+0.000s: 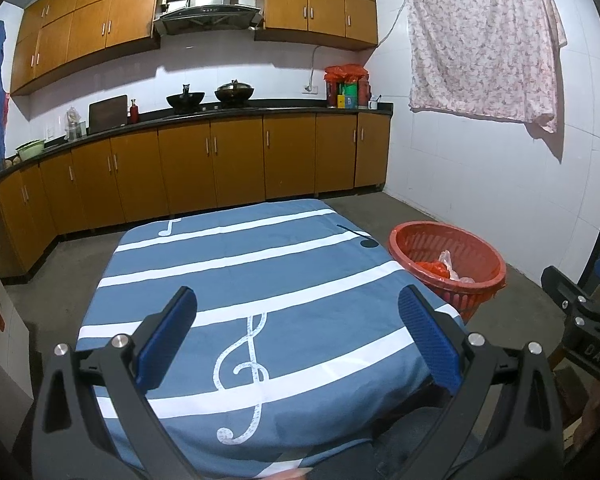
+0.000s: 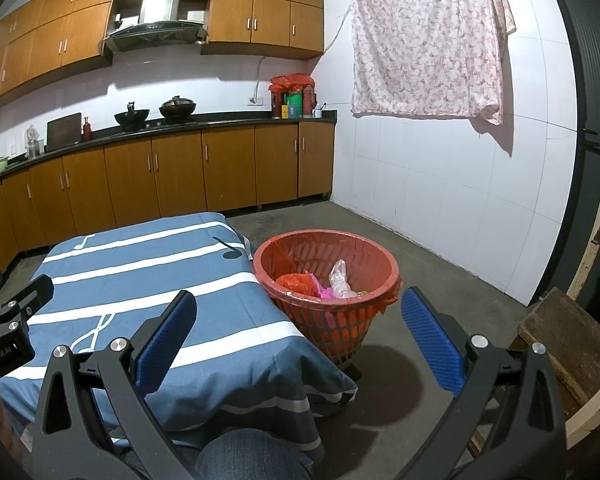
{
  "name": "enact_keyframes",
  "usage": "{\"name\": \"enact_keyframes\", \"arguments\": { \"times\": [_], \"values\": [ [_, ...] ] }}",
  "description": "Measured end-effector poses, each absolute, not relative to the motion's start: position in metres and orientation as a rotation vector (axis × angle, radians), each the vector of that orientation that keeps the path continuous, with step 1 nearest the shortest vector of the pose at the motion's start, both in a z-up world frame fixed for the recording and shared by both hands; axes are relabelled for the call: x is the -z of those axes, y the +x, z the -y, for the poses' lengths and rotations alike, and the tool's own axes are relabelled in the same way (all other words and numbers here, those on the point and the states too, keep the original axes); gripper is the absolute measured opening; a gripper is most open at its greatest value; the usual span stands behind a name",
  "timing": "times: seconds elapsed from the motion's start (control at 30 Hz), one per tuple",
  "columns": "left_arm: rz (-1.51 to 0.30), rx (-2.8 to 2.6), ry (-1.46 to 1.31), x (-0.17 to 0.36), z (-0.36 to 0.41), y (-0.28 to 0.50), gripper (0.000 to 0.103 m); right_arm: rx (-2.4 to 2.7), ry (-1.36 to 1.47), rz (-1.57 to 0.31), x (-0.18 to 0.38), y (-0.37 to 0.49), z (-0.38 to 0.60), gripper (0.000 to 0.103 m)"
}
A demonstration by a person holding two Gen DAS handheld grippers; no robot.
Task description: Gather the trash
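Blue-striped cloth table [image 1: 260, 264] bare, trash already in the bin

Red lattice plastic basket [image 2: 328, 280] sits beside the table corner, crumpled bags [image 2: 300, 282] inside. Left hand-held gripper [image 1: 298, 336] and right hand-held gripper [image 2: 300, 336] both gape wide, holding nothing. Bumping that light basket could probably tip it.

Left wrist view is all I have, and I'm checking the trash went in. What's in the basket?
Observer: The right wrist view looks deeper into the red basket: a red bag, something pink and a clear plastic piece.
Operator: Anything beside the right gripper?
Observer: A worn wooden stool stands right of the right gripper.
Operator: Is that gripper holding anything?
Observer: No, its jaws stand apart, with nothing between them.
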State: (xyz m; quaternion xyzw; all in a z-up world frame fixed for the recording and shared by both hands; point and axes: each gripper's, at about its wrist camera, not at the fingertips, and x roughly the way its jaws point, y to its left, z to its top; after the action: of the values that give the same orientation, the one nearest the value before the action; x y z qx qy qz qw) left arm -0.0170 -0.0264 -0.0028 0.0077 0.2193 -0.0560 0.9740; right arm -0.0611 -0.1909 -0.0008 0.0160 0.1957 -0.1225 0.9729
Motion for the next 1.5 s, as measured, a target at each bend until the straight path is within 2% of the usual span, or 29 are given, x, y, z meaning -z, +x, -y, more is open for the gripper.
{"name": "enact_keyframes", "arguments": {
  "times": [1.5],
  "values": [
    [-0.441, 0.107, 0.003, -0.0042, 0.0251, -0.0192, 0.099, 0.245, 0.03, -0.398, 0.0011, -0.0608, 0.1856, 0.101]
  ]
}}
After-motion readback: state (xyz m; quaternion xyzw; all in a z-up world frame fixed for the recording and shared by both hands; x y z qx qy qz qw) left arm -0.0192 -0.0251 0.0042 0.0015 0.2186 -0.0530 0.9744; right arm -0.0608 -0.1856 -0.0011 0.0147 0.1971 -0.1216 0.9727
